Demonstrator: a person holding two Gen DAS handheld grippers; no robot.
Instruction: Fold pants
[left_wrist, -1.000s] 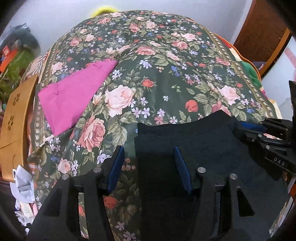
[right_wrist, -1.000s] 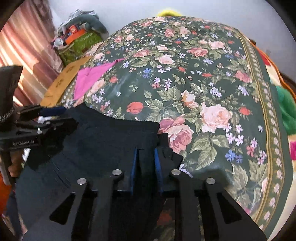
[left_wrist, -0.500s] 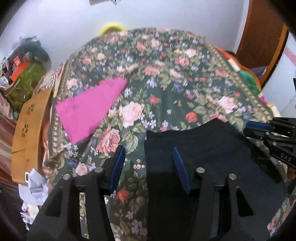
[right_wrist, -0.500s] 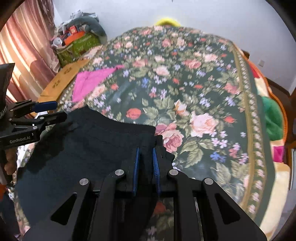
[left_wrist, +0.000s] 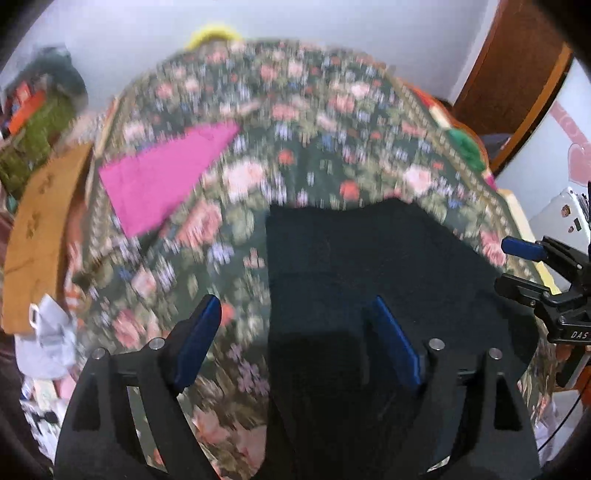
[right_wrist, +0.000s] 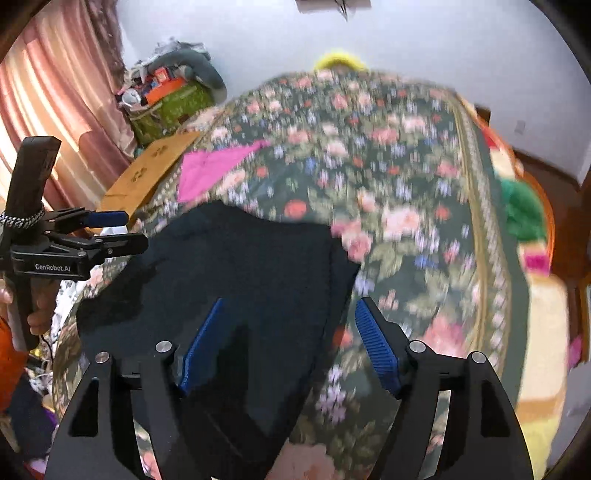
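Right wrist view: the right gripper (right_wrist: 290, 341), clamped on the pants (right_wrist: 236, 273) half a second ago, is now seen released, fingers spread. The left gripper (left_wrist: 297, 341) is likewise spread wide, as before. The dark pants are left flat at the near edge of the floral bedspread (right_wrist: 406, 177), so a fold appears set down. A pink cloth (left_wrist: 162, 181) is shown larger in the left wrist view; pink curtains (right_wrist: 48, 110) are shown only in the right.
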